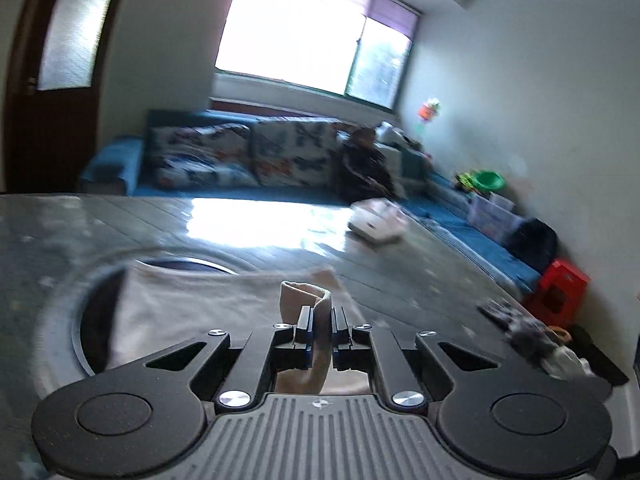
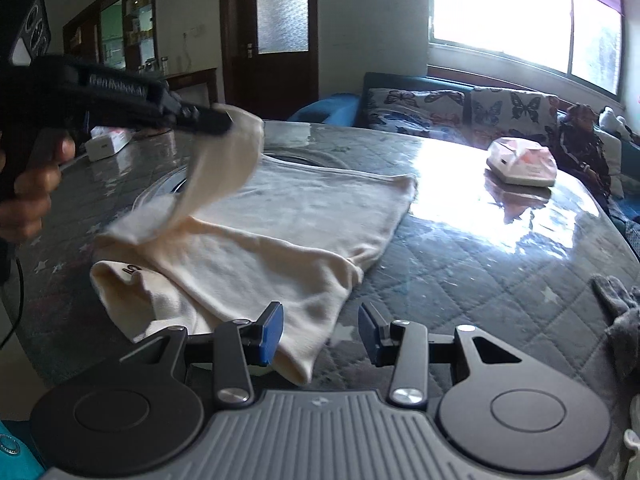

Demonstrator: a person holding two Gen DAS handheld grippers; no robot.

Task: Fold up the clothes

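My left tongs (image 1: 320, 322) are clamped on a fold of the cream shirt (image 2: 288, 220), lifting a strip of it clear of the desk (image 2: 480, 256); a hand (image 2: 28, 188) grips the handle. Rest of the shirt lies flat on the quilted grey desk cover, one end reaching just under my right tongs (image 2: 320, 334), whose blue pads stand apart with nothing pinched, hovering over the shirt's near edge. Pink-white box (image 2: 522, 164) sits further back on the desk, well apart. Grey cloth (image 2: 618, 312) at right edge.
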